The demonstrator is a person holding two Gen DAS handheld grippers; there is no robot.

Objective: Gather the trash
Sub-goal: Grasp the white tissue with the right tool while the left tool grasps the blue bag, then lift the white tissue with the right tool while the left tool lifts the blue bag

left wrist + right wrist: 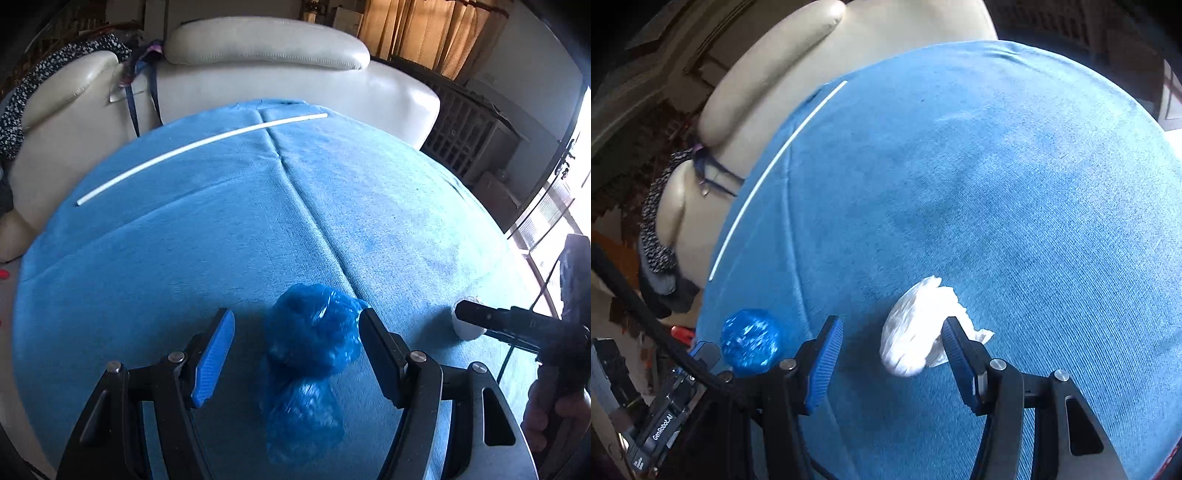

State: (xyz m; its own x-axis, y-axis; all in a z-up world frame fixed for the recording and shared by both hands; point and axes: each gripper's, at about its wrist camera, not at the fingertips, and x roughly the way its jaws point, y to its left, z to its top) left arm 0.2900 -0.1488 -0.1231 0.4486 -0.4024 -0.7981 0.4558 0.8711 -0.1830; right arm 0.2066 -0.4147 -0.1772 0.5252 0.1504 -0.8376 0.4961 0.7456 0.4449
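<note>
A crumpled blue plastic bag lies on the blue sofa cover. My left gripper is open, with the bag between its fingers and close to the right finger. A crumpled white tissue lies on the same cover. My right gripper is open around it, its right finger touching the tissue. The blue bag also shows in the right wrist view, at the left gripper's tip. The right gripper shows in the left wrist view, over the tissue. A long thin white stick lies far back on the cover.
A cream leather sofa back rises behind the cover, with patterned cloth draped at the left. A dark cabinet and a bright window stand at the right. The stick also shows in the right wrist view.
</note>
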